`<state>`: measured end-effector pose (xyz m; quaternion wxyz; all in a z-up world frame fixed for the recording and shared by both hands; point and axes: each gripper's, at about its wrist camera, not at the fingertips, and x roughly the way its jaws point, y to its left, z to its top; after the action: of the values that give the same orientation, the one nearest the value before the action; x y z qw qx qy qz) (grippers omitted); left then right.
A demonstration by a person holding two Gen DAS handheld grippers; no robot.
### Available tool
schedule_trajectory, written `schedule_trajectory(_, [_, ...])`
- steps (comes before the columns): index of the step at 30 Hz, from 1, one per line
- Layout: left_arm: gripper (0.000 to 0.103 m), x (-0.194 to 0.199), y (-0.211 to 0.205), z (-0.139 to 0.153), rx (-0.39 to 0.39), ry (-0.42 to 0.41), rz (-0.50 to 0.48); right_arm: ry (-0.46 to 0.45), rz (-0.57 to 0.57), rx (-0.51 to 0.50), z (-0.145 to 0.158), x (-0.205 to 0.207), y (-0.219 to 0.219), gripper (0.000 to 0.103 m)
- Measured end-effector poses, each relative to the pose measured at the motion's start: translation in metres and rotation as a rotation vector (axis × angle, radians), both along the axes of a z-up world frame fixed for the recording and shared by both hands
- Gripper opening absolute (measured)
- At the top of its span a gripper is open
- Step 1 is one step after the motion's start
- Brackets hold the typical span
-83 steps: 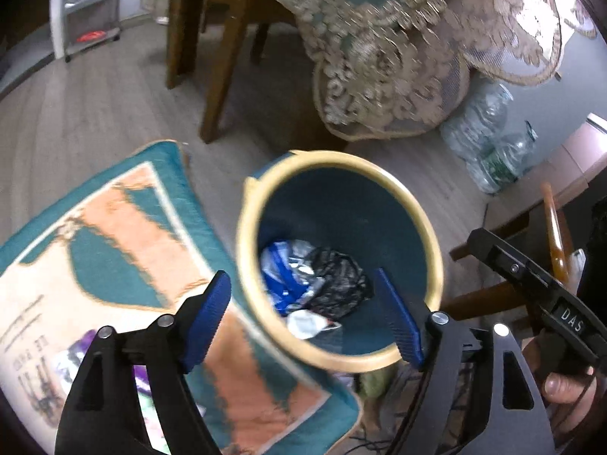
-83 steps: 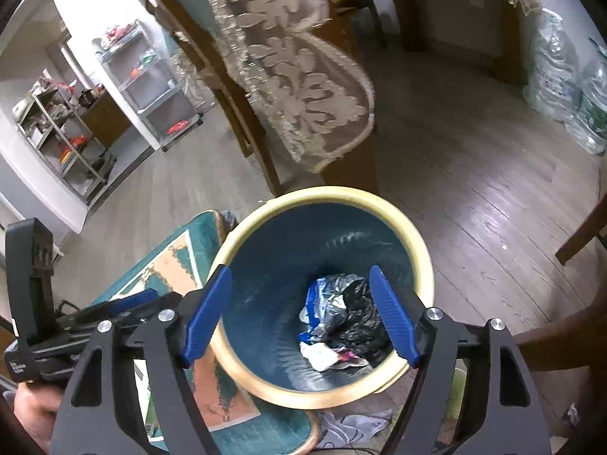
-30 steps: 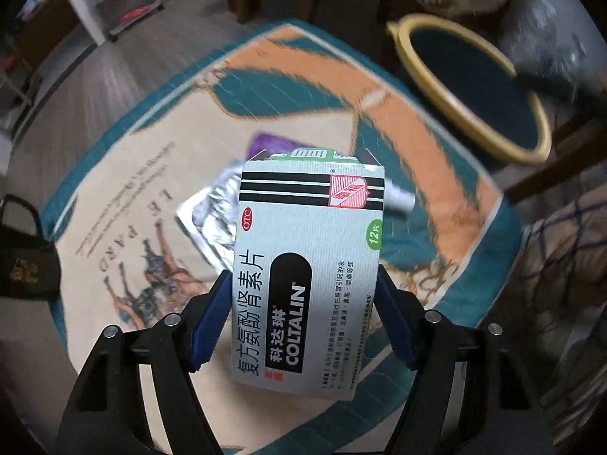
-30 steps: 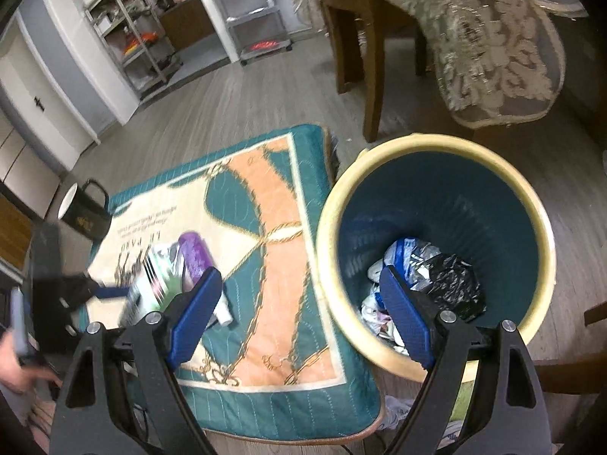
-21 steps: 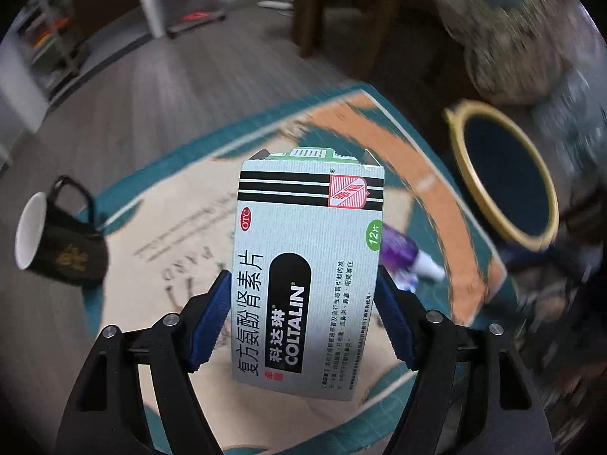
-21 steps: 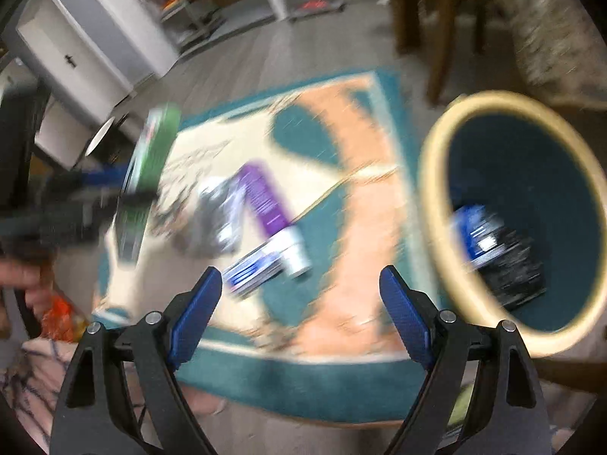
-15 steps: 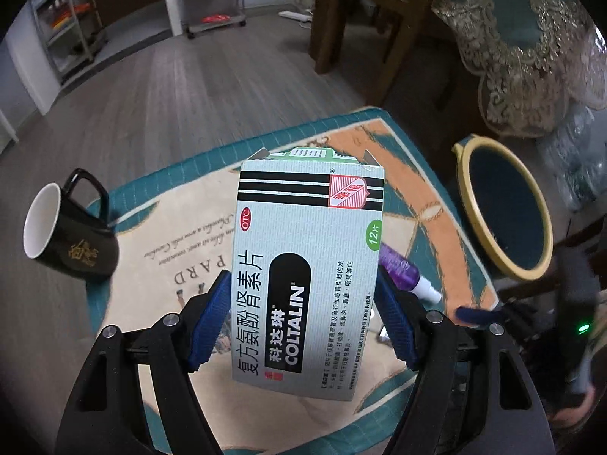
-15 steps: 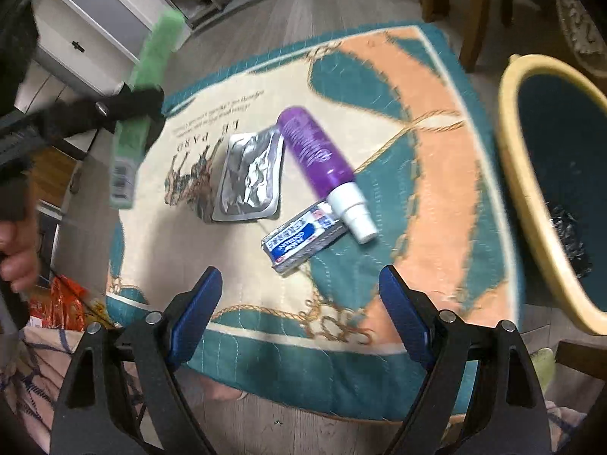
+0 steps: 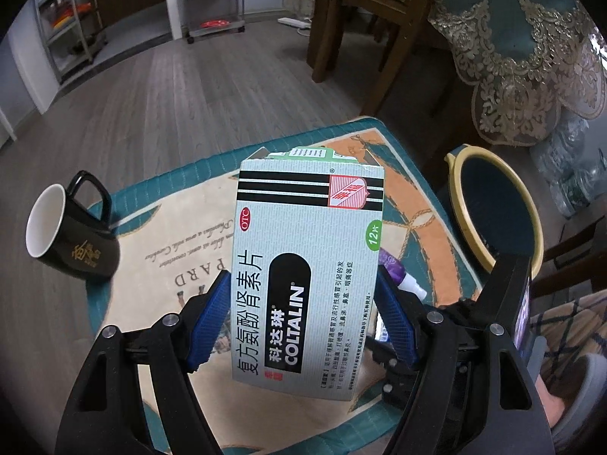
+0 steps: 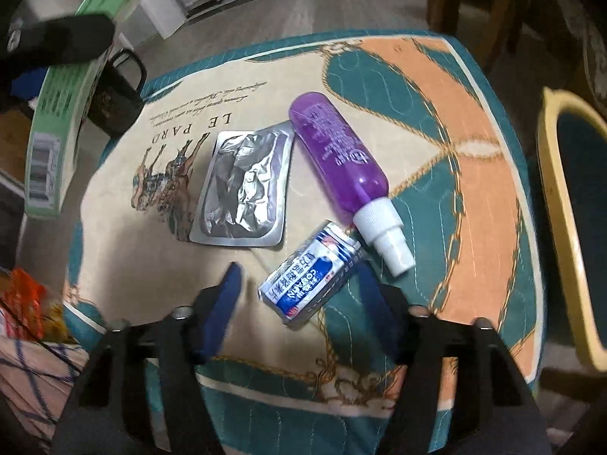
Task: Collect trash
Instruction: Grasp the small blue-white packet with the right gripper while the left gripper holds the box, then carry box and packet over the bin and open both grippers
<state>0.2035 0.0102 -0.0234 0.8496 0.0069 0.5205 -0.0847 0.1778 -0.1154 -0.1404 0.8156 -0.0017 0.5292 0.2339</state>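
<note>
My left gripper (image 9: 303, 318) is shut on a pale green Coltalin medicine box (image 9: 307, 265) and holds it above the patterned mat (image 9: 178, 235); the box also shows at the left edge of the right wrist view (image 10: 64, 121). My right gripper (image 10: 299, 299) is open just above the mat, its fingers either side of a small blue and white packet (image 10: 311, 284). A silver blister pack (image 10: 244, 189) and a purple spray bottle (image 10: 345, 167) lie on the mat beyond it. The yellow-rimmed bin (image 9: 493, 212) stands right of the mat.
A black mug (image 9: 72, 235) stands at the mat's left edge. Wooden chair legs (image 9: 394, 38) and a lace tablecloth (image 9: 531, 57) are behind the mat. Water bottles (image 9: 573, 182) stand beyond the bin. An orange wrapper (image 10: 26, 303) lies at lower left.
My left gripper took the medicine box off the mat and lifted it. My right gripper swung from over the bin down to the mat, close around the blue packet.
</note>
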Motion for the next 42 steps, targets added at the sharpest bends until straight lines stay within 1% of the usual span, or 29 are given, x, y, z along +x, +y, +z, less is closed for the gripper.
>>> schedule_trajectory(1, [0.075,0.0,0.0,0.0,-0.002,0.002,0.001,-0.013,0.011,-0.012,0.0,-0.001,0.001,0.046])
schedule_trajectory(2, [0.075,0.0,0.0,0.0,-0.004,0.003,0.001,-0.016,0.018,-0.015,-0.001,-0.002,0.001,0.042])
schedule_trajectory(5, [0.075,0.001,0.0,0.001,-0.006,-0.001,0.001,-0.015,0.03,0.002,-0.001,-0.004,-0.002,0.032])
schedule_trajectory(6, [0.075,0.001,-0.002,0.002,-0.006,-0.003,0.0,-0.006,0.032,0.016,-0.001,-0.004,-0.006,0.031])
schedule_trajectory(11, [0.075,0.003,-0.011,0.005,-0.007,-0.011,-0.016,-0.002,0.027,0.053,0.004,-0.008,-0.019,0.03])
schedule_trajectory(16, [0.075,0.006,-0.02,0.009,-0.009,-0.016,-0.029,-0.019,0.015,0.095,0.025,-0.014,-0.037,0.03])
schedule_trajectory(21, [0.075,0.011,-0.031,0.011,-0.012,-0.018,-0.045,-0.075,-0.027,0.144,0.061,-0.015,-0.065,0.03])
schedule_trajectory(25, [0.075,0.015,-0.044,0.011,-0.023,-0.015,-0.064,-0.141,-0.101,0.162,0.096,-0.013,-0.101,0.03])
schedule_trajectory(31, [0.075,0.022,-0.066,0.013,-0.046,-0.013,-0.096,-0.22,-0.212,0.179,0.133,-0.007,-0.154,0.03])
schedule_trajectory(36, [0.074,0.029,-0.095,0.011,-0.059,-0.007,-0.137,-0.241,-0.305,0.186,0.138,-0.002,-0.192,0.03])
schedule_trajectory(42, [0.074,0.041,-0.131,0.006,-0.094,0.005,-0.182,-0.219,-0.442,0.222,0.121,-0.002,-0.234,0.03])
